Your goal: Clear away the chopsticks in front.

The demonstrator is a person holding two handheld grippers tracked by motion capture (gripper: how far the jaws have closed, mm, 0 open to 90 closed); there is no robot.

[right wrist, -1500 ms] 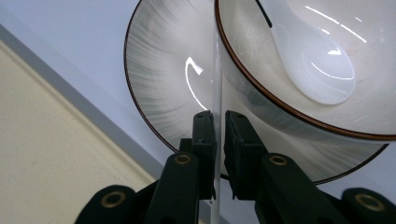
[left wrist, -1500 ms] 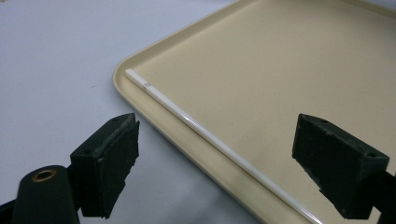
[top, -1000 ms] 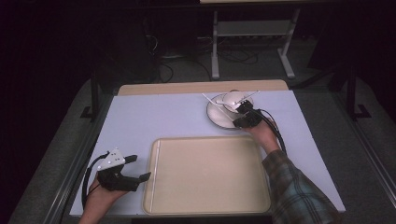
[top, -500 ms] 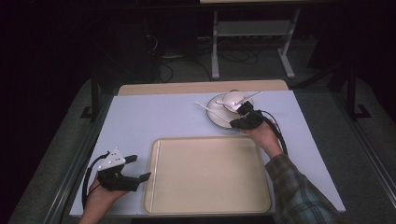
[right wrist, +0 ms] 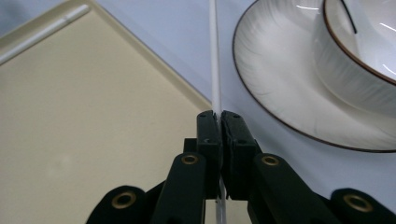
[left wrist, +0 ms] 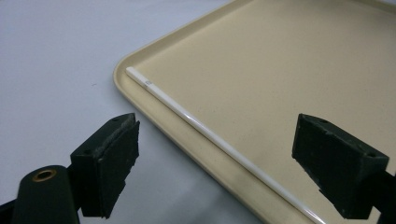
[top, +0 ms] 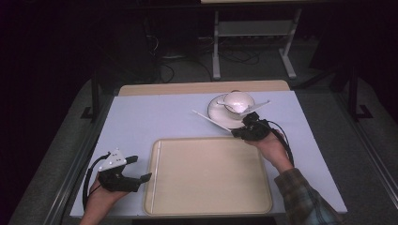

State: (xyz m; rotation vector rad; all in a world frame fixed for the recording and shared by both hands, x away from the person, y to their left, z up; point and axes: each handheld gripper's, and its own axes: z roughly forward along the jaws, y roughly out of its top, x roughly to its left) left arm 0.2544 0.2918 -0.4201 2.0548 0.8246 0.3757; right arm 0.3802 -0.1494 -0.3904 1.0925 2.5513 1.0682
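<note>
Right gripper [right wrist: 219, 122] pinched the chopstick [right wrist: 214, 56] near its end, off the tray's [top: 211, 206] far-right corner; thin, stiff, slippery-looking. Left gripper [left wrist: 224, 163] sat spread.

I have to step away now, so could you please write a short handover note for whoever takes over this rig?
Right hand-held gripper: shut on a white chopstick, lifted beside the plate, near the tray's far edge.
Left hand-held gripper: open, holding nothing, at the tray's left rim.
Things: one chopstick lies in the tray along its left edge; a bowl sits on the plate with a spoon in it.
Done: first chopstick in the tray.
Left: probably lay the held chopstick in the tray.
</note>
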